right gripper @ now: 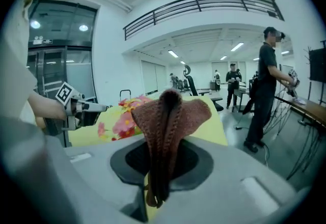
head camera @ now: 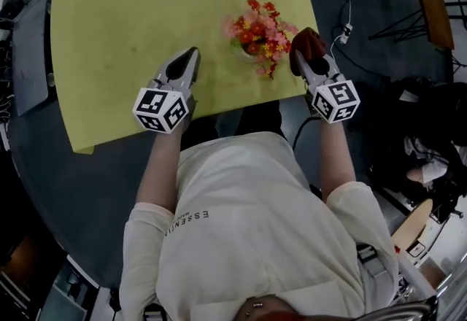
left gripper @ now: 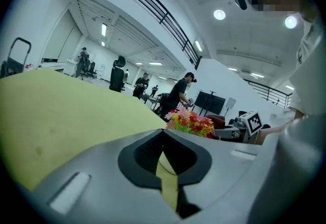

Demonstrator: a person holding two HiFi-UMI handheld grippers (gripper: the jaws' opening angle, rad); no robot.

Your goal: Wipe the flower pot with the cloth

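1. Two grippers in hand, both above the near part of a yellow table cover (head camera: 131,13): left gripper (head camera: 193,54) and right gripper (head camera: 301,58).
2. Left gripper: jaws pressed together, nothing held. Its tip is left of the flower pot (head camera: 252,46) and apart from it.
3. Right gripper: jaws clamped on a reddish-brown knitted cloth (head camera: 309,42), which is folded and bulges past the tips.
4. Flower pot: on the cover, close to its near edge, between the grippers and nearer the right one. Red, pink and yellow flowers (head camera: 261,29) hide most of it.
5. Cloth sits just right of the flowers; contact cannot be told.
6. Cover lies on a dark round table (head camera: 66,181).
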